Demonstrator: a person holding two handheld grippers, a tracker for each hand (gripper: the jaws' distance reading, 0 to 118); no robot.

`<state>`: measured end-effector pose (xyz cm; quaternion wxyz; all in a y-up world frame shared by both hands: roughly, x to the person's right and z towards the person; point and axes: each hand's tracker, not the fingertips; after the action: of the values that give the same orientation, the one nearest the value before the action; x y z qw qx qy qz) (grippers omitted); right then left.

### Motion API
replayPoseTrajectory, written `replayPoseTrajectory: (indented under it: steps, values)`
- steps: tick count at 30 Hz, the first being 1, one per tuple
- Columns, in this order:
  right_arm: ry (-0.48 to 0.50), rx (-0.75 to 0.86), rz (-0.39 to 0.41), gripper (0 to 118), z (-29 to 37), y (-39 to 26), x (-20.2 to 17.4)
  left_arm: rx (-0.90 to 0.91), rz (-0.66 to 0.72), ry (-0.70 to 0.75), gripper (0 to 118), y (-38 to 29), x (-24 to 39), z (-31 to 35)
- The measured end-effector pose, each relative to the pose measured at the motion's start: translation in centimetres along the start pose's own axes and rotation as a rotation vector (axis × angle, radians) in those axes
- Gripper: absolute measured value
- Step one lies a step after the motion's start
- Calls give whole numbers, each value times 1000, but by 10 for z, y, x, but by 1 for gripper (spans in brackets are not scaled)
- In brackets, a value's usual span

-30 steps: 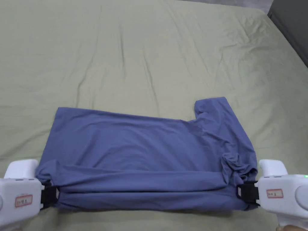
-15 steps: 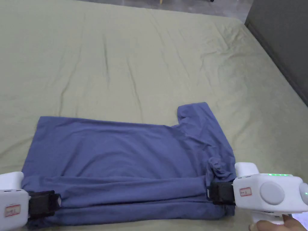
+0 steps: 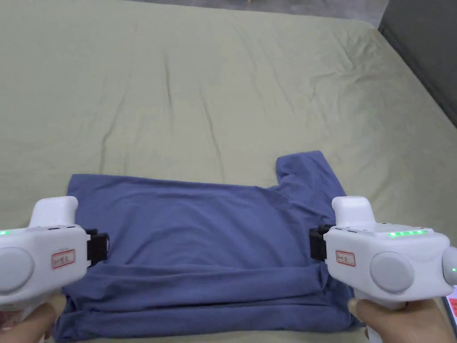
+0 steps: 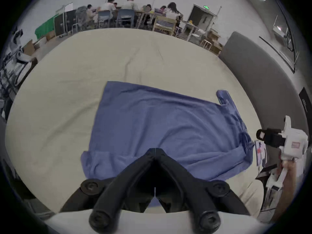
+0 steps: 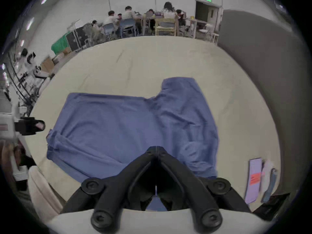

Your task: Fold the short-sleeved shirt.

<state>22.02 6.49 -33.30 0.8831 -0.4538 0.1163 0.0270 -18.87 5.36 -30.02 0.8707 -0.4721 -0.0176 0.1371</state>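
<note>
The blue short-sleeved shirt (image 3: pixel 201 223) lies flat on the olive bed sheet (image 3: pixel 201 89), collar end to the right. Its near long side is folded over into a band (image 3: pixel 201 286), and the far sleeve (image 3: pixel 303 167) sticks out at the back right. My left gripper (image 3: pixel 101 248) hovers above the shirt's left end. In its own view the left gripper (image 4: pixel 154 150) has both jaws meeting, with no cloth between them. My right gripper (image 3: pixel 314 243) hangs over the shoulder end. The right gripper view shows that gripper (image 5: pixel 156 149) shut and empty above the shirt (image 5: pixel 118 128).
A grey padded panel (image 3: pixel 424 44) runs along the bed's right side. A phone and some papers (image 5: pixel 253 178) lie at the near right corner. Several people sit at tables (image 4: pixel 135 9) far beyond the bed. Wide bare sheet stretches behind the shirt.
Both grippers have let go of the folded near edge and risen above the shirt, moving a little away from me. The fold stays lying on the shirt.
</note>
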Motion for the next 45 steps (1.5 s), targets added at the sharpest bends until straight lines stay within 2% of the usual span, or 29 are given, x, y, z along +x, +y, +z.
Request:
replayPoseTrajectory:
  steps: [2, 3, 4, 5, 7, 8, 9, 13, 17, 19, 20, 21, 22, 23, 24, 27, 28, 29, 30, 31, 32, 33, 34, 36, 39, 42, 43, 44, 45]
  values:
    - [3, -5, 18, 2, -7, 2, 3, -5, 1, 9, 0, 18, 2, -11]
    - [5, -8, 22, 2, -9, 3, 4, 13, -33, 89, 19, 31, -4, -23]
    - [9, -10, 21, 2, -11, 3, 6, 14, -34, 133, 81, 43, -8, -34]
    - [19, -9, 31, 2, -6, 4, 2, -4, -10, 181, 118, 55, -16, -49]
    - [28, -16, 28, 2, -8, 2, 6, -72, 4, 212, 118, 81, -48, -83]
    - [27, -19, 27, 2, -10, 0, 8, 1, 23, 223, 118, 96, -57, -98]
    - [22, -24, 21, 2, -10, -2, 13, -20, 34, 236, 118, 103, -64, -111]
    - [-1, -57, -2, 2, -7, -7, 21, -82, -65, 402, 118, 113, -80, -160]
    - [-23, -90, -15, 2, -17, -11, 29, -58, -43, 362, 114, 101, -72, -160]
    - [-33, -97, -23, 2, -20, -12, 31, -56, -43, 340, 93, 98, -61, -152]
    - [-36, -99, -28, 2, -22, -10, 32, -19, -120, 358, 66, 97, -52, -146]
    - [-44, -105, -29, 2, -33, -11, 40, 8, -172, 304, 4, 96, -44, -141]
    - [-65, -107, -24, 2, -37, -8, 42, -1, -200, 230, 1, 94, -30, -145]
    - [-82, -101, -13, 2, -42, -1, 47, -14, -286, 393, 1, 91, -21, -141]
    - [-87, -98, -4, 2, -47, 8, 54, 9, -293, 349, 1, 91, -18, -137]
    - [-55, -79, -35, 6, -70, 48, 84, 33, -77, 154, 1, 94, -19, -107]
    - [-4, -101, -55, 51, -82, 61, 96, 60, -49, 165, 1, 96, -20, -97]
    - [19, -147, -74, 104, -93, 78, 111, 84, -43, 174, 1, 98, -20, -86]
    - [25, -195, -70, 118, -111, 90, 121, 100, -35, 168, 1, 110, -37, -88]
    - [2, -256, -42, 114, -128, 96, 126, 101, -42, 164, 1, 113, -39, -81]
    - [0, -175, -52, 114, -145, 98, 130, 97, -48, 160, 1, 115, -40, -75]
    - [-79, -207, -14, 115, -150, 111, 133, 98, -53, 155, 1, 118, -41, -70]
    - [-100, -224, -25, 115, -160, 113, 136, 97, -65, 154, 1, 115, -40, -70]
    - [-90, -259, -68, 115, -183, 116, 145, 92, -105, 173, 1, 116, -41, -70]
    - [-98, -338, -167, 104, -182, 118, 146, 71, -105, 189, 1, 110, -42, -73]
    - [-179, -282, -104, 101, -165, 115, 126, 59, -82, 189, 1, 111, -46, -75]
    - [-156, -283, -75, 89, -159, 118, 121, 57, -82, 191, 1, 111, -46, -75]
    - [-122, -266, -54, 68, -152, 120, 114, 54, -86, 197, 1, 110, -46, -75]
    - [-70, -294, -22, 25, -179, 125, 118, 52, -90, 201, 1, 110, -45, -75]
